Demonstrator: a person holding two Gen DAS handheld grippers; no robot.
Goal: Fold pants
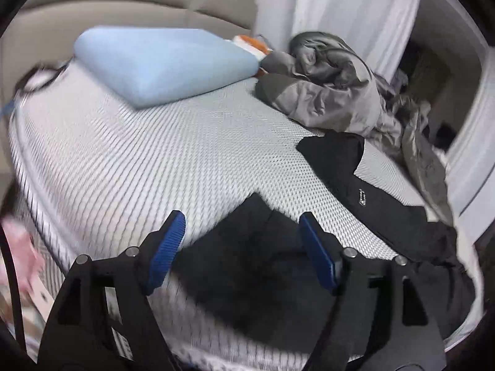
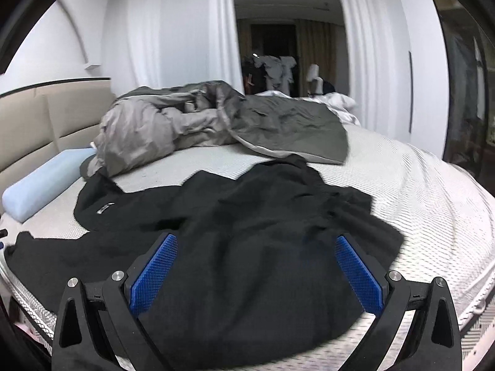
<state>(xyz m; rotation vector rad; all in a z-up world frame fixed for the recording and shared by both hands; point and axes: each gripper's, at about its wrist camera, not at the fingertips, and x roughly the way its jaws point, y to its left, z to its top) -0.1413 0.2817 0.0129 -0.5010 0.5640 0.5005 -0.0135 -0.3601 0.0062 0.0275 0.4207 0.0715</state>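
Seen from the left wrist first, the left gripper [image 1: 241, 241] hangs over the near edge of a bed, its blue-padded fingers [image 1: 165, 250] spread wide with nothing pinched between them. Below the gap lies a dark fold of the black pants [image 1: 386, 191], spread on the textured white mattress [image 1: 154, 160]; whether the pads touch the cloth cannot be told because of blur. The garment runs off to the right, where a small pale logo [image 1: 361, 197] shows on the fabric. Farther back sits a light blue pillow [image 1: 167, 61] against a beige padded headboard [image 1: 123, 3]. To its right is a crumpled grey blanket [image 1: 334, 92], with something orange and white [image 1: 250, 43] peeking out between pillow and blanket. White curtains [image 1: 355, 9] hang behind.

From the right wrist, the right gripper [image 2: 256, 266] also stands with its blue fingers [image 2: 154, 275] wide apart and empty, held over the pants [image 2: 247, 216]. The black cloth lies loosely across the near half of the mattress [image 2: 417, 185], wrinkled and unfolded, one part reaching left toward the pillow [image 2: 46, 182] and another back to the edge of the grey blanket [image 2: 216, 120], which it touches. Beyond the bed, white curtains [image 2: 173, 24] frame a dark doorway [image 2: 278, 46] where pale garments hang.
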